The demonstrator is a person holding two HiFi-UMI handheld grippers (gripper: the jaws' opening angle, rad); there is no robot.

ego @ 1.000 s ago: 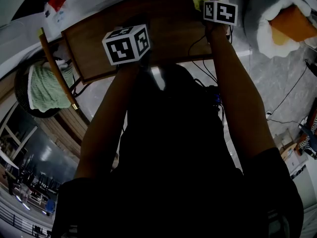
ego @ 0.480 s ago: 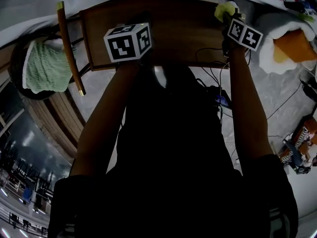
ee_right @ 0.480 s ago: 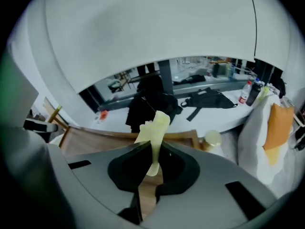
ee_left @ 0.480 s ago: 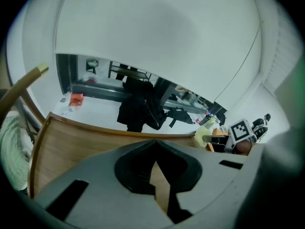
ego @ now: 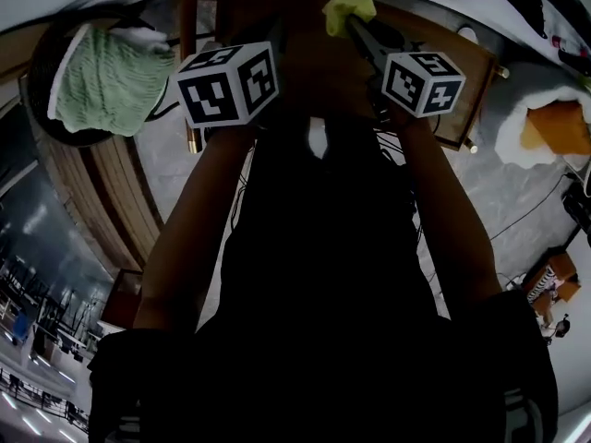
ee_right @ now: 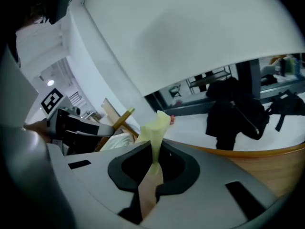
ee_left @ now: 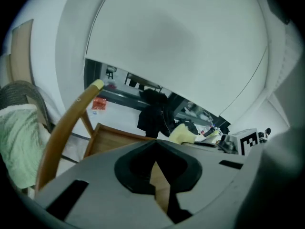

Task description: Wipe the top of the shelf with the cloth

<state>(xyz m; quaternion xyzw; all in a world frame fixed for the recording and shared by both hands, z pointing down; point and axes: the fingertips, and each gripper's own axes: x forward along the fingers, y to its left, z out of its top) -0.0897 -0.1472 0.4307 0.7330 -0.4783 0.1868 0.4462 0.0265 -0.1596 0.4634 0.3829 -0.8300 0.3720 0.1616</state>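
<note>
Right gripper point(ee_right: 155, 151) is pinched tight on the soft, crumpled pale-yellow cloth point(ee_right: 156, 124), bunched to a peak at twelve o'clock over the smooth brown wooden shelf top point(ee_right: 269, 168). Left gripper point(ee_left: 155, 144) is clamped together on nothing. A ribbed green knit towel point(ego: 106, 77) lies at ten o'clock, and the black-and-white marker cubes point(ego: 226, 83) carry patterns only, no readable writing.

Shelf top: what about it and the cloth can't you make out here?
- Shelf top: head view, mostly hidden by arms and marker cubes.
- Whether the cloth touches the wood: right gripper view, the right gripper itself blocks it.
- Dust or wiped patches: too dark, too small.
</note>
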